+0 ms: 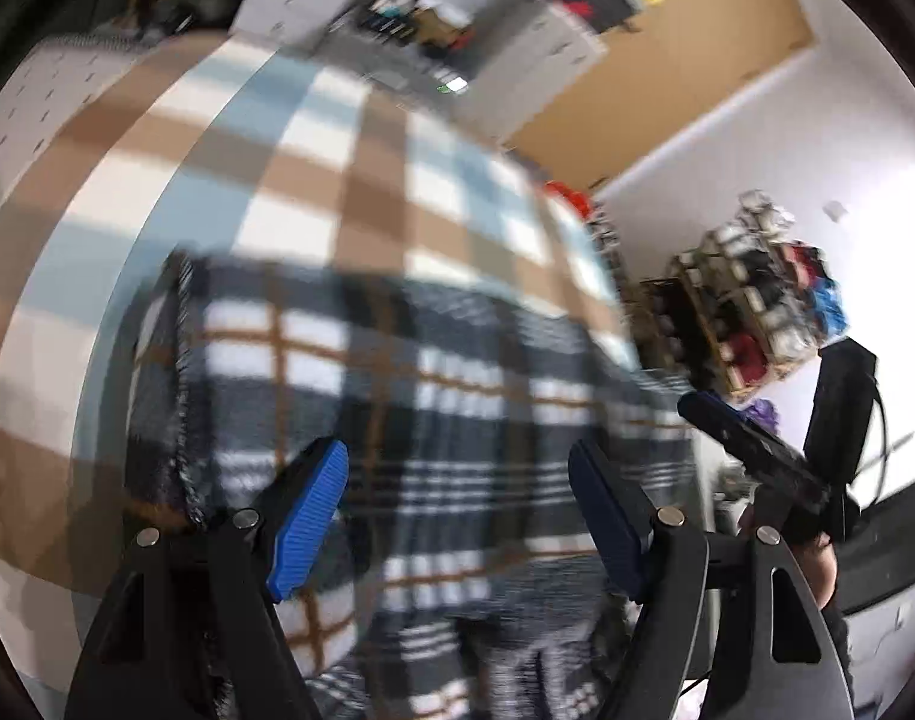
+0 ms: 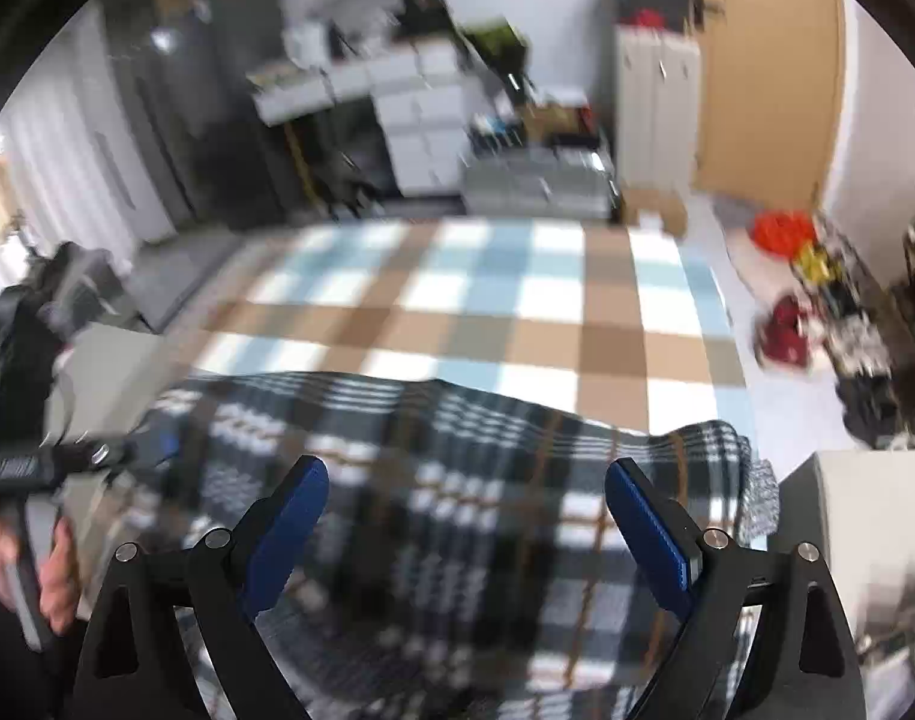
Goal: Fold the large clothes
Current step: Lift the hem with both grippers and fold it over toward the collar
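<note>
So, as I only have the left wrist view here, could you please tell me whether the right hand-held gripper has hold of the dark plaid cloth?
Observer: No. The right hand-held gripper stands open over the dark plaid cloth, with nothing pinched between its pads.
Operator: Thank you. And how does the cloth's right end lie?
Observer: It is humped up there, with a pale fringed edge showing just beyond the hump.
Operator: Is anything lying on the cloth?
Observer: Nothing that I can see, though the picture is blurred. The cloth lies alone on the checked bedcover.
</note>
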`<state>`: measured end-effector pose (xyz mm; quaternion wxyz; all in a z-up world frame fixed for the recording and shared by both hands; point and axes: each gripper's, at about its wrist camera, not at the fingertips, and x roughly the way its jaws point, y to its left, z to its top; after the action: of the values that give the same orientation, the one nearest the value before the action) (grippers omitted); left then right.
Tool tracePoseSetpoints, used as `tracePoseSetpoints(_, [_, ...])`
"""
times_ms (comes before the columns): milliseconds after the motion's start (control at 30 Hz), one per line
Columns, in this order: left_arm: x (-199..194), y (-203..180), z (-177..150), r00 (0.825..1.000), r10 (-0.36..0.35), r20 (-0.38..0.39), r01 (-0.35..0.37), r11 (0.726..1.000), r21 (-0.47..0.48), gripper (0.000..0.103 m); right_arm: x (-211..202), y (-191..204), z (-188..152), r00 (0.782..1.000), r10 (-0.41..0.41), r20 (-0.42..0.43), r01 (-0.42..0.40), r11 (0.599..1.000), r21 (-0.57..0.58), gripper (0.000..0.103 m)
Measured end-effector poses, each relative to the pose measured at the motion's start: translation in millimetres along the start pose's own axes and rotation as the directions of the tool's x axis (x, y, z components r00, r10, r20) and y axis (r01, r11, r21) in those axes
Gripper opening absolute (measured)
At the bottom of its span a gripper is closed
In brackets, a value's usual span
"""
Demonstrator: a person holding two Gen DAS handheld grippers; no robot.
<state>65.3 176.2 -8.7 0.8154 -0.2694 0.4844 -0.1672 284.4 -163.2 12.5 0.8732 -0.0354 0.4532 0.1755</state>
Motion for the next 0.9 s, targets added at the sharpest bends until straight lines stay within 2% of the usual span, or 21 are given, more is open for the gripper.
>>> tracePoseSetpoints(67, [10, 11, -2, 0.999, -0.002, -0.054, 0.000, 1.000, -0.030, 0.072, 31, -16, -11, 0.991, -0.081, -0.106, 0.083, 0.996, 0.015, 0.093])
tracePoseSetpoints(167, [13, 18, -2, 0.996, -0.033, -0.079, 0.030, 0.998, -0.047, 0.072, 51, -33, -43, 0.973, -0.098, -0.208, 0.109, 0.993, 0.038, 0.093])
tracePoseSetpoints(233, [10, 15, -3, 0.995, -0.034, -0.096, 0.031, 0.999, -0.031, 0.072, 52, -38, -55, 0.979, -0.088, -0.185, 0.097, 0.994, 0.041, 0.095])
tracePoseSetpoints(300, [6, 11, -5, 0.994, -0.029, -0.108, 0.028, 1.000, -0.013, 0.072, 43, -32, -61, 0.983, -0.125, -0.132, 0.130, 0.991, 0.027, 0.095])
tracePoseSetpoints(400, [-4, 10, -8, 0.993, -0.040, -0.110, 0.036, 0.999, -0.040, 0.072, 25, -17, -68, 0.986, -0.154, -0.061, 0.157, 0.987, 0.043, 0.095])
tracePoseSetpoints(467, [-1, 9, -5, 0.993, -0.061, -0.105, 0.058, 0.998, -0.040, 0.072, 12, 1, -69, 0.991, -0.130, -0.038, 0.130, 0.991, 0.003, 0.095])
tracePoseSetpoints(533, [2, 10, -4, 0.991, -0.074, -0.110, 0.071, 0.997, -0.038, 0.072, -1, 28, -68, 0.993, -0.117, -0.003, 0.116, 0.990, -0.085, 0.095])
tracePoseSetpoints(567, [7, 12, -2, 0.991, -0.068, -0.118, 0.063, 0.997, -0.042, 0.072, 2, 38, -66, 0.993, -0.118, -0.013, 0.116, 0.985, -0.127, 0.097])
tracePoseSetpoints(600, [11, 17, -2, 0.990, -0.066, -0.127, 0.059, 0.996, -0.063, 0.072, 11, 45, -65, 0.991, -0.127, -0.046, 0.119, 0.980, -0.157, 0.103])
tracePoseSetpoints(667, [23, 24, 3, 0.987, -0.068, -0.144, 0.054, 0.994, -0.096, 0.072, 38, 55, -68, 0.971, -0.182, -0.158, 0.147, 0.967, -0.208, 0.103])
tracePoseSetpoints(700, [26, 25, 5, 0.987, -0.070, -0.142, 0.056, 0.994, -0.099, 0.072, 49, 54, -70, 0.961, -0.196, -0.195, 0.157, 0.968, -0.197, 0.103])
tracePoseSetpoints(833, [29, 22, 10, 0.988, -0.046, -0.150, 0.037, 0.997, -0.066, 0.072, 65, 31, -69, 0.970, -0.105, -0.220, 0.103, 0.994, -0.020, 0.103])
tracePoseSetpoints(900, [31, 20, 14, 0.985, -0.033, -0.169, 0.027, 0.999, -0.040, 0.072, 67, 29, -69, 0.973, -0.089, -0.214, 0.085, 0.996, -0.028, 0.103])
